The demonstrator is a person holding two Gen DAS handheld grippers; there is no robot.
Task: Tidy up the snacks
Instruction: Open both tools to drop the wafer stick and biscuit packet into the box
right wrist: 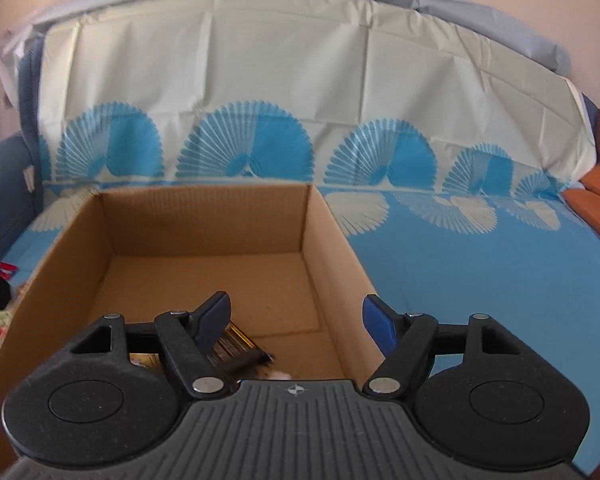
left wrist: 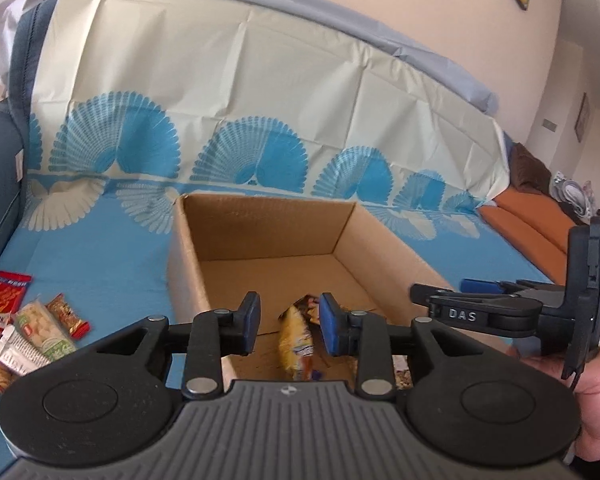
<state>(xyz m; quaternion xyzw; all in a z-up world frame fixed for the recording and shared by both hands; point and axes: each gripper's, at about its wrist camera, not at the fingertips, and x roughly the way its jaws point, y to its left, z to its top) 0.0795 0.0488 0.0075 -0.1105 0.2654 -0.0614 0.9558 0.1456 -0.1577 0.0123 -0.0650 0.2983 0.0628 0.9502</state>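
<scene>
Hovering over the near end of the cardboard box [left wrist: 260, 240], left gripper [left wrist: 288, 320] and right gripper [right wrist: 296, 320] are both standing open-jawed and gripping nothing, a yellow snack packet [left wrist: 296, 344] is dropping inside, risking landing crooked, while the remaining snacks [left wrist: 32, 328] are lying left on the blue cover [left wrist: 100, 260].

Left gripper [left wrist: 287, 322] hangs over the near edge of the open cardboard box [left wrist: 260, 232], jaws apart, a yellow snack packet [left wrist: 296, 344] blurred below the gap. Snack packets [left wrist: 28, 332] lie piled at left on the blue cloth [left wrist: 100, 256]. Right gripper [left wrist: 440, 294] reaches in from the right.
</scene>
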